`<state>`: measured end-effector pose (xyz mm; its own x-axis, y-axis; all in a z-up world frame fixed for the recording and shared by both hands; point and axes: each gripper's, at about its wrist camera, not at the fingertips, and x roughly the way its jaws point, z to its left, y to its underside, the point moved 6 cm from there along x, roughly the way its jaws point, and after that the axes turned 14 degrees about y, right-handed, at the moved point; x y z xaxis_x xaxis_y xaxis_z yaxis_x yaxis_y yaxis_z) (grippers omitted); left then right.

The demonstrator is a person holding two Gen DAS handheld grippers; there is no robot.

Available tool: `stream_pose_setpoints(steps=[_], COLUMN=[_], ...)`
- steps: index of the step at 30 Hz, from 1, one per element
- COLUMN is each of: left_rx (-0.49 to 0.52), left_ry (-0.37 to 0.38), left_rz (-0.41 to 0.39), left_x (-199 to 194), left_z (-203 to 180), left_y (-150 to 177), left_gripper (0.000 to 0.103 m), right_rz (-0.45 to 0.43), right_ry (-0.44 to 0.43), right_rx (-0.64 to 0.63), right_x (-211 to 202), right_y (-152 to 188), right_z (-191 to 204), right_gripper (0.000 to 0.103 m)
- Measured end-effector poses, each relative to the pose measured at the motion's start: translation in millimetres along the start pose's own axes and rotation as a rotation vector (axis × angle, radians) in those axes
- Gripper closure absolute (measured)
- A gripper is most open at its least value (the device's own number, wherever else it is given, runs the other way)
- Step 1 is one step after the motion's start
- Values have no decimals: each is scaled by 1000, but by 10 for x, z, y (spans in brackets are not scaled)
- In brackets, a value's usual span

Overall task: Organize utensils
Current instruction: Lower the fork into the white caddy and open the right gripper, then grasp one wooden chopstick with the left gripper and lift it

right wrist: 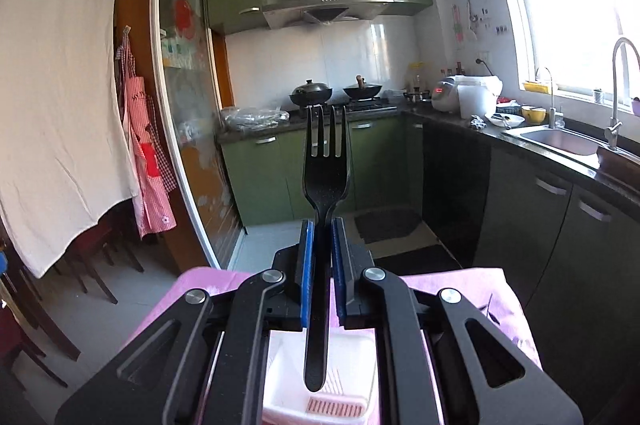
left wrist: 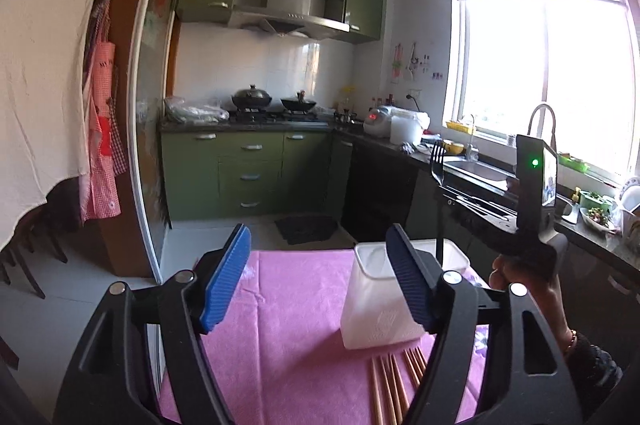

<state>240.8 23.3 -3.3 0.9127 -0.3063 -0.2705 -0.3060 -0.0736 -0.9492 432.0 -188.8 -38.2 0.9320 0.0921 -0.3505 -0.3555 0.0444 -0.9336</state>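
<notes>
Right tool [right wrist: 320, 225] clenches a black fork [right wrist: 326, 181] above the white holder [left wrist: 384, 305]; left tool [left wrist: 316, 277] released; chopsticks [left wrist: 394, 385] remain on the bench.

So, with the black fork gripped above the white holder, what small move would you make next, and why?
Probably lower the right hand-held gripper so the black fork's handle drops into the white holder: handle end hangs just above its opening, tines up, and chopsticks lie outside.
</notes>
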Motion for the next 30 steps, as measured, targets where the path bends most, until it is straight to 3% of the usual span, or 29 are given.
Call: stream_pose_setpoints(steps=[5, 9, 13, 15, 20, 23, 26, 28, 30], left_rx=[-25, -31, -45, -63, -88, -110, -138, -161, -166], left_ry=[24, 33, 39, 49, 92, 123, 136, 143, 131], left_rz=[72, 122, 179, 221, 388, 527, 649, 732, 787], left_x=[102, 142, 172, 203, 426, 659, 906, 1079, 1207], left_z=[-17, -47, -68, -88, -201, -290, -329, -348, -360], left_y=[150, 256, 339, 409, 717, 1006, 1268, 1456, 1595], left_gripper=[36, 36, 35, 32, 32, 33, 42, 58, 64], right_rz=[14, 24, -6, -12, 41, 135, 232, 280, 314], right_ry=[13, 14, 15, 4, 14, 49, 53, 45, 32], right_rx=[-27, -29, -5, 14, 8, -26, -27, -13, -4], right_x=[-28, -128, -471, -696, -1281, -1386, -1399, -1395, -1380], right_y=[253, 316, 264, 253, 563, 917, 1257, 1442, 1580], right_z=[25, 12, -119, -227, -518, -653, -767, -818, -848], right_gripper=[92, 86, 85, 78, 76, 76, 76, 76, 76])
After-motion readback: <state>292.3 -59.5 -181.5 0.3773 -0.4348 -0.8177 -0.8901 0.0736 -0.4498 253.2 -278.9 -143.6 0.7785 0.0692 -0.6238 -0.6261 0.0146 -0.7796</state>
